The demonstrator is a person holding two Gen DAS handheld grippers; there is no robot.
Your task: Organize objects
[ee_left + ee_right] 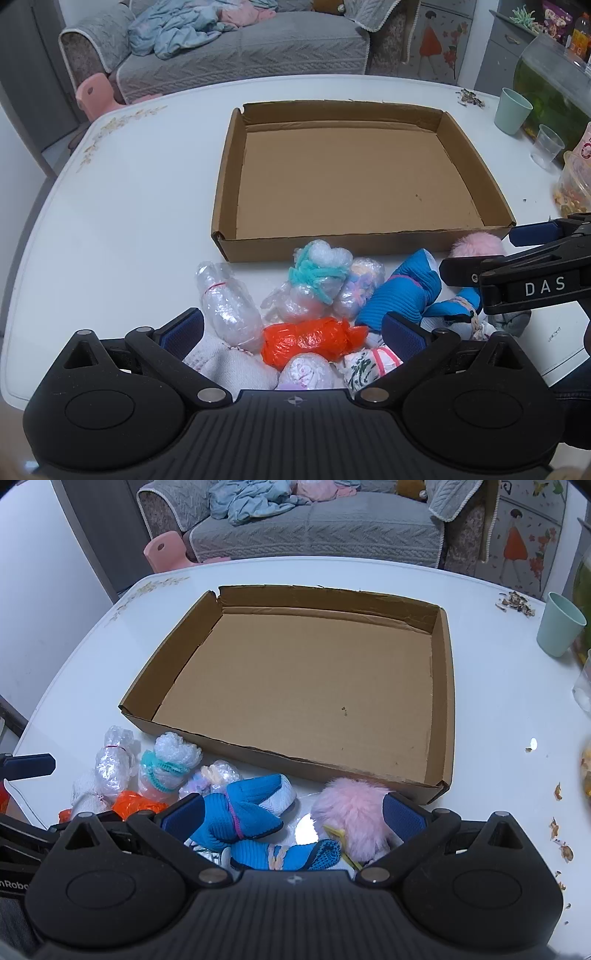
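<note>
Lettering is scarce: "DAS" in pale capitals stands on the black body of the right hand-held gripper (pixel 476 258) where it enters the left wrist view, and a cut-off "nRobo" shows at the left edge of the right wrist view. Both hand-held grippers gape wide with nothing gripped. The left hand-held gripper (pixel 293 332) hangs over an orange plastic bundle (pixel 310 341) and clear wrapped bundles (pixel 229 306). The right one sits above a blue knitted sock bundle (pixel 240 812) and a pink fluffy pompom (pixel 351 812). All these lie heaped on the white tabletop (pixel 129 221), just beside the near wall of the shallow cardboard box (pixel 332 245). A mint cup (pixel 559 624) stands well apart.
</note>
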